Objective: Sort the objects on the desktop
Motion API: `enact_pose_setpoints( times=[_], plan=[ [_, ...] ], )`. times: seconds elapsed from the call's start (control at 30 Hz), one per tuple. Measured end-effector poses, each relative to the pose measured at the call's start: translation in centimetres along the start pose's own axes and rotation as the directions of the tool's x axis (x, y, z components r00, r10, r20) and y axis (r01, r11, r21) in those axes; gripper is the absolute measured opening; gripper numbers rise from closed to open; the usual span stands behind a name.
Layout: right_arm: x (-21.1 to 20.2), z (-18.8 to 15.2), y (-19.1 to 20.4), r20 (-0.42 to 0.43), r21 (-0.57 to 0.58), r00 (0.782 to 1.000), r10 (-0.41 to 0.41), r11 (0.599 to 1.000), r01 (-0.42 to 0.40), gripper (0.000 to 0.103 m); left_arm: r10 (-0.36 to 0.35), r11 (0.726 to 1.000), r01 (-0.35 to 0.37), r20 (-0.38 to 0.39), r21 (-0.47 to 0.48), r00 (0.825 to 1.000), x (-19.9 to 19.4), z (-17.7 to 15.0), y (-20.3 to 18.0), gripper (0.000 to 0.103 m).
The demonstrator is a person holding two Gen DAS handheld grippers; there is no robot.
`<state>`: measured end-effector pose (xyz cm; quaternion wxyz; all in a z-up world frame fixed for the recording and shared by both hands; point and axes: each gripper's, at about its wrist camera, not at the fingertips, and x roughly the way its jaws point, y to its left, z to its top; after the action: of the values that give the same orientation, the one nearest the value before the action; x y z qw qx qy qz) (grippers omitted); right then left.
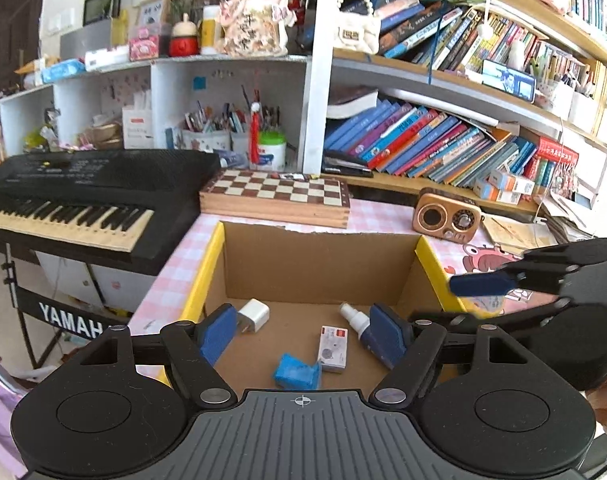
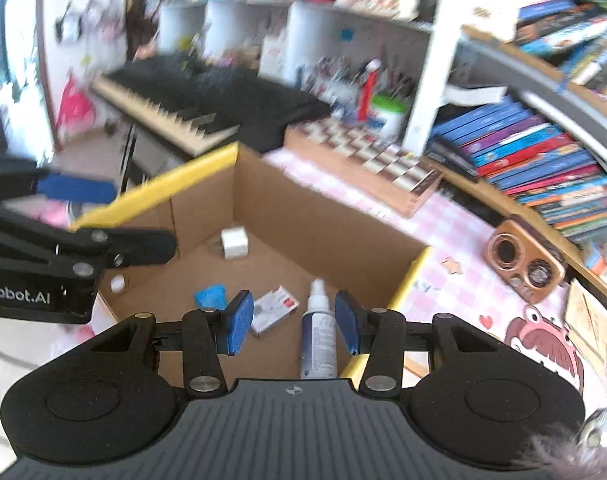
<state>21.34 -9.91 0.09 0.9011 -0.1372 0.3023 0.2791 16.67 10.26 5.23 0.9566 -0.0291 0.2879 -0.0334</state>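
An open cardboard box (image 1: 319, 256) with yellow-edged flaps sits on the pink checked table. On its floor lie a white charger cube (image 1: 254, 315), a small red-and-white packet (image 1: 333, 349), a blue crumpled piece (image 1: 297, 371) and a white spray bottle (image 1: 355, 320). My left gripper (image 1: 303, 338) is open and empty above the box. My right gripper (image 2: 293, 320) is open over the box, and the spray bottle (image 2: 318, 334) lies on the floor below its jaws. The charger (image 2: 234, 243), packet (image 2: 273, 310) and blue piece (image 2: 211, 295) show there too. The right gripper's blue pad (image 1: 481, 283) shows in the left wrist view.
A chessboard box (image 1: 277, 196) and a copper retro radio (image 1: 449, 214) stand behind the box. A black keyboard (image 1: 87, 200) is at the left. Bookshelves (image 1: 443, 140) fill the back. A cartoon mat (image 2: 543, 344) lies right of the box.
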Motion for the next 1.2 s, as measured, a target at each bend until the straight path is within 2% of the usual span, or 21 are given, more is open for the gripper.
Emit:
enact_pose_setpoints(
  times=[0.23,0.53,0.8,0.93,1.1,1.2],
  plan=[
    [-4.9,-2.2,-0.1,0.109,0.151,0.985,-0.131,0.982,0.114,0.043,0.009,1.0,-0.009,0.032,-0.014,0.999,-3.4,-1.6,0.0,0.081],
    [-9.4,-6.2,1.9,0.124,0.264,0.966,-0.226,0.946,0.187,0.045,0.001,1.0,-0.001,0.031,-0.017,1.0,-6.9,-4.3,-0.5,0.081],
    [-11.6,-10.2,5.5,0.099,0.266,0.958,-0.268,0.935,0.233,0.053,0.02,0.999,-0.019,0.033,-0.027,0.999,-9.7,-6.8,-0.6,0.085],
    [-12.4,-11.9,7.1,0.087,0.265,0.956,-0.28,0.932,0.249,0.065,0.032,0.999,-0.031,0.035,-0.038,0.999,-10.8,-8.1,-0.5,0.085],
    [-13.0,-13.8,9.1,0.077,0.254,0.953,-0.293,0.93,0.265,0.07,0.046,0.997,-0.045,0.017,-0.056,0.999,-11.7,-9.7,-0.4,0.092],
    [-13.3,-14.8,10.1,0.067,0.24,0.954,-0.293,0.932,0.27,0.072,0.046,0.998,-0.046,0.006,-0.044,0.999,-12.1,-10.6,-0.5,0.092]
  ],
)
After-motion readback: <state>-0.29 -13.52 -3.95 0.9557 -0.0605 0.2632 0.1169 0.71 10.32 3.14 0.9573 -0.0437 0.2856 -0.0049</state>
